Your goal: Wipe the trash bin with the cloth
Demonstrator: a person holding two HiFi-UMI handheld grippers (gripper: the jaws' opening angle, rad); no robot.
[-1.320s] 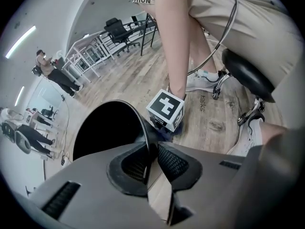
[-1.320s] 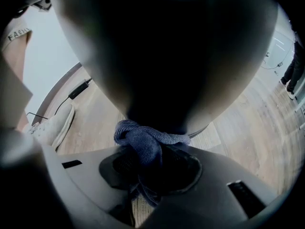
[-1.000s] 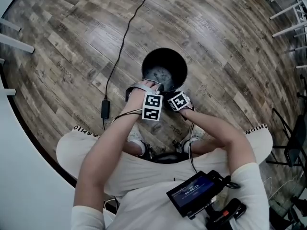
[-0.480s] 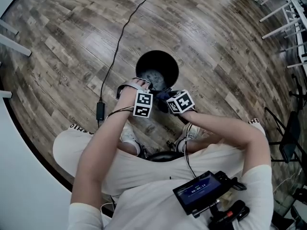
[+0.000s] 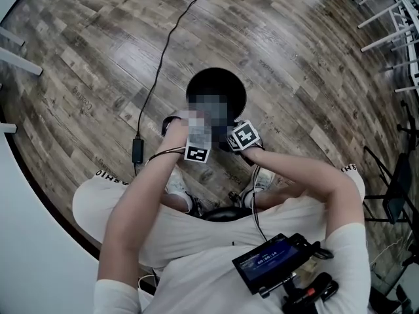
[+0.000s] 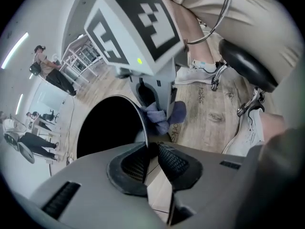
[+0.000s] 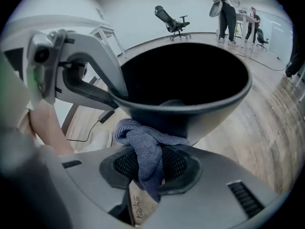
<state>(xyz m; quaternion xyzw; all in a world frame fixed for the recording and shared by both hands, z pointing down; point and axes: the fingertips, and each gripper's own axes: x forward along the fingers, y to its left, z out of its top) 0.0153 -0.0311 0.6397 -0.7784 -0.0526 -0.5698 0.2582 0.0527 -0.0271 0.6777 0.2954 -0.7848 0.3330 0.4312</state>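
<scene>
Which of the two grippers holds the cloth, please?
The right gripper: its jaws pinch the blue cloth; the left gripper is closing its jaws on the trash bin rim.

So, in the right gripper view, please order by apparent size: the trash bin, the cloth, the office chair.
1. black trash bin, largest
2. blue cloth
3. office chair, smallest here, though it stands far off, so distance shrinks it

- "tasks" is printed on the floor [image 6: 209, 104]; you can read it in both gripper views.
- Beside it, a floor word ending "orks" runs out from under the cloth [image 6: 162, 114].
- Your left trouser hem [image 5: 111, 174] carries what looks like "SHIO".
- Digits on your chest screen [image 5: 272, 261] are too small to read.
</scene>
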